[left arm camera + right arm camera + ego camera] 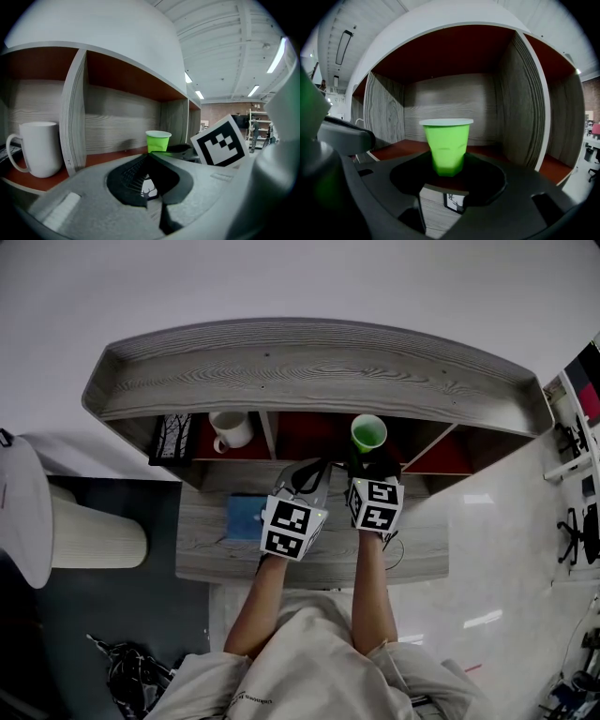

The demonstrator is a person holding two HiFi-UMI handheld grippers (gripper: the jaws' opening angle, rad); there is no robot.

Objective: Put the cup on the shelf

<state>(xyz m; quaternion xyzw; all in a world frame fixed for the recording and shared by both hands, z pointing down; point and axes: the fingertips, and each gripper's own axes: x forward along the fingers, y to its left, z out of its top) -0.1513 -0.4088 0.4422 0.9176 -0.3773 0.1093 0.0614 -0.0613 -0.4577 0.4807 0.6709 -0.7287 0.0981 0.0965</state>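
The green cup point(368, 432) point(446, 145) stands upright on the red floor of the shelf's point(319, 371) middle-right compartment. My right gripper point(373, 465) point(447, 171) is right in front of it, open. Its jaws flank the cup's base with a gap on each side. The cup's wall shows small dents. My left gripper point(305, 474) point(150, 157) hovers over the desk to the left, shut and empty. In the left gripper view the green cup point(158, 140) shows beyond its tips.
A white mug point(230, 430) point(40, 147) stands in the left compartment beside a dark picture point(173, 439). A blue pad point(246, 517) lies on the desk point(206, 549) below. Upright dividers point(525, 112) wall the cup's compartment. A white cylinder point(94, 540) stands at the left.
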